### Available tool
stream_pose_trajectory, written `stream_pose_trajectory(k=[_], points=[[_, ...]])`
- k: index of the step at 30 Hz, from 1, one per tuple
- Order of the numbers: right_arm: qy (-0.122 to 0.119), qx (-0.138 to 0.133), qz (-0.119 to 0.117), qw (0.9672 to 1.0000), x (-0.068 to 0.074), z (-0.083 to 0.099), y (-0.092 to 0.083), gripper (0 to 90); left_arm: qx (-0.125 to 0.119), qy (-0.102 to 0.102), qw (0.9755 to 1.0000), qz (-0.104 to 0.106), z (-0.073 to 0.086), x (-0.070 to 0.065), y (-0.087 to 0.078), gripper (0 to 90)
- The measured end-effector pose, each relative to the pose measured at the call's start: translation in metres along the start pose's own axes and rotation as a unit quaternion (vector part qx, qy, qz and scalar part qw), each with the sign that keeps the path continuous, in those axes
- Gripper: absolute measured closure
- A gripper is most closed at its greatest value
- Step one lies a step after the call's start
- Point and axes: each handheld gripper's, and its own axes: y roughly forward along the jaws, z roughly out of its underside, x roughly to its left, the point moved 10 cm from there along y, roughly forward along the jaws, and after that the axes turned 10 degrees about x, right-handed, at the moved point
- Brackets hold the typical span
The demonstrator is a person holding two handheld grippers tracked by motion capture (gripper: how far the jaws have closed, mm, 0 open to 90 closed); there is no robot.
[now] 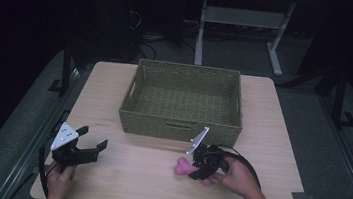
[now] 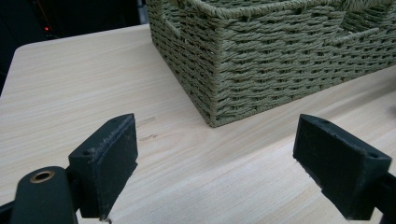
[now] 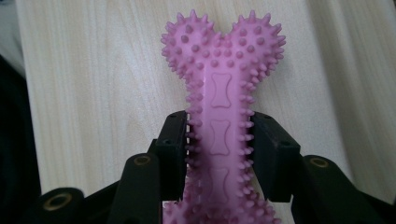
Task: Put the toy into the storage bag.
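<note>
seemingly mid-pickup: right gripper [image 3: 219,140] clamps the pink spiked bone toy [image 3: 220,84] on the table [image 1: 120,173]; left gripper [image 2: 215,163] gapes, empty; next, likely a lift toward the basket [image 1: 181,125].

So there's a light wood table [image 1: 270,140] with a green woven basket [image 1: 179,130] sitting toward the far side, looks empty inside; the right gripper [image 1: 201,170] is just in front of it, down on a pink bumpy toy [image 1: 184,168] lying on the tabletop, jaws around the toy's middle as far as I can make out; the person's hand [image 1: 238,178] is behind it. Over at the near left corner the left gripper [image 1: 92,142] has its jaws spread apart, nothing between them; its hand [image 1: 60,183] comes in from the bottom edge, well apart from the basket and toy.
</note>
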Motion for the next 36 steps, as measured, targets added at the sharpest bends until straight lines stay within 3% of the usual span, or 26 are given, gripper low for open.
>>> stream_pose_trajectory(k=[7,18,36], points=[[0.0,-0.014,-0.02,0.9997,0.001,0.002,-0.007,57.8,-0.001,0.0,1.0,0.0,0.0,-0.001,0.0,13.3],[-0.007,-0.038,-0.03,0.9988,0.0,-0.006,-0.029,57.8,-0.004,-0.005,1.0,0.001,0.0,0.0,-0.001,13.3],[-0.016,-0.053,-0.042,0.9975,-0.005,-0.017,-0.054,57.9,-0.005,-0.004,1.0,0.001,-0.001,0.0,-0.001,13.3]])
